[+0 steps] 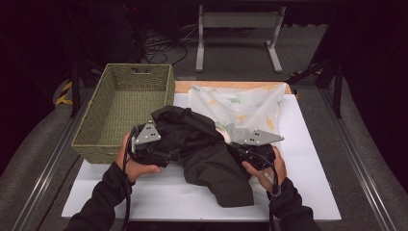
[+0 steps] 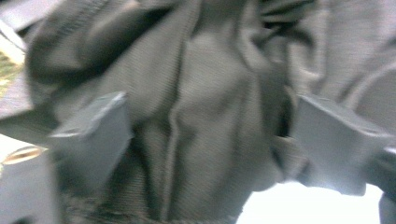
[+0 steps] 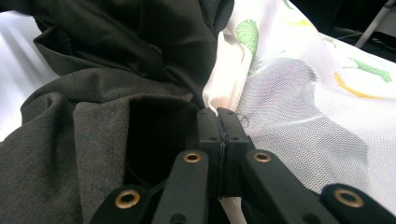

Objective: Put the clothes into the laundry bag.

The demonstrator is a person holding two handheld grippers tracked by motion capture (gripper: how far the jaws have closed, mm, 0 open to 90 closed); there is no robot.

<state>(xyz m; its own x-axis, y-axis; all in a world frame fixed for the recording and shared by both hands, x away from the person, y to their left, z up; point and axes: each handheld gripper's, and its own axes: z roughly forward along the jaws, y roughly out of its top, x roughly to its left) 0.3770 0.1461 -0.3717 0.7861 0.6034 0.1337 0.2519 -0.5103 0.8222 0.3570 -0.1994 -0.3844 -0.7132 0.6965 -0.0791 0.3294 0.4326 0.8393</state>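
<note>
Lying crumpled across the middle of the white board (image 1: 159, 199), the dark garment (image 1: 207, 154) overlaps the near edge of the printed cloth (image 1: 240, 106), which is spread flat toward the far side. The right gripper (image 3: 218, 114) has its jaws fully together, pinching a folded edge of the printed cloth right beside the garment. The left gripper (image 2: 205, 140) sits at the garment's left side; its jaws stand apart with bunched dark fabric between them, and the pads do not press on it. That view is blurred. A woven basket (image 1: 96, 130) stands at the left of the board, just beside the left gripper. Beyond the table, a grey metal stand (image 1: 238, 33) rests on the floor.
</note>
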